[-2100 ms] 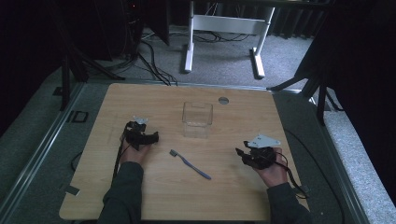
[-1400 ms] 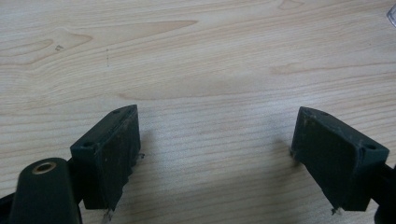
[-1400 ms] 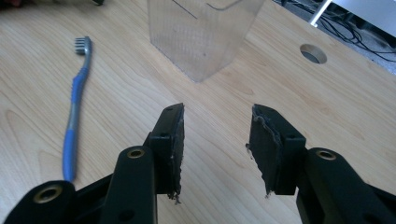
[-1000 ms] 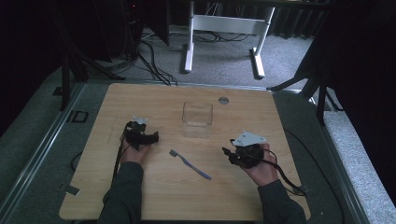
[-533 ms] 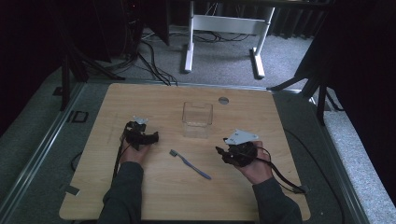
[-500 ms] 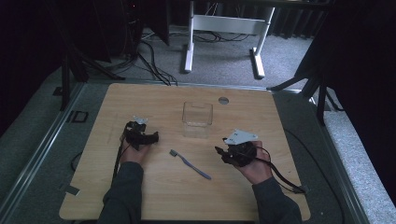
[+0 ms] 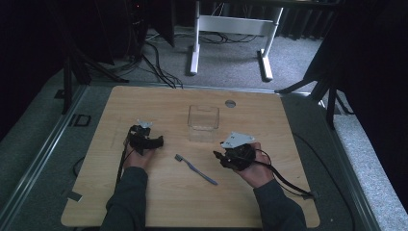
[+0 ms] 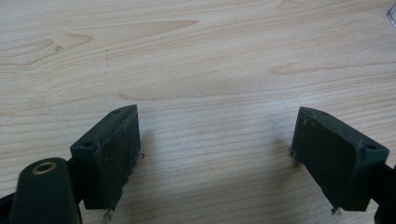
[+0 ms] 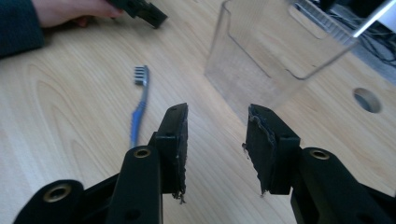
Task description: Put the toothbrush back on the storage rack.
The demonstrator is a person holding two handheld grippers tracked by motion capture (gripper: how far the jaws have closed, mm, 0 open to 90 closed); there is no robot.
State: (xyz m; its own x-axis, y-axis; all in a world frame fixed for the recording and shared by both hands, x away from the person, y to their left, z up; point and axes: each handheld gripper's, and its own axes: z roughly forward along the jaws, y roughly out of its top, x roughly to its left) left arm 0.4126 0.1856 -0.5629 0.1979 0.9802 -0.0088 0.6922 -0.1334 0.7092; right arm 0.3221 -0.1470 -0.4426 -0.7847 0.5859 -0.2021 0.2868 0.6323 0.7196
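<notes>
Toothbrush (image 7: 195,166) lies flat on the wooden table (image 7: 159,207), between the two hands and a little in front of the clear plastic box (image 7: 203,118) — bristle head toward the left gripper (image 7: 153,141), blue handle running toward the person's right. In the right gripper view the toothbrush (image 9: 138,106) sits just left of the jaws, apart from them, bristles pointing away.

Judged handling: light, stiff along its length, thin and low against the wood. Smooth plastic handle, likely slippery and prone to roll or pivot if pinched near one end. Best hold looks like the middle of the handle, jaws set across it and brought right down to the table so the pads catch its sides. The head end is a poor choice, since the bristles give.

Right gripper (image 9: 217,135): jaws part-way apart, having just been closing a little, with bare wood between them — nothing held, nothing touched. It points toward the near corner of the box, toothbrush off to one side.

Left gripper (image 8: 215,154): jaws spread wide, nothing between them, tips resting low over the table, well clear of the toothbrush.
</notes>
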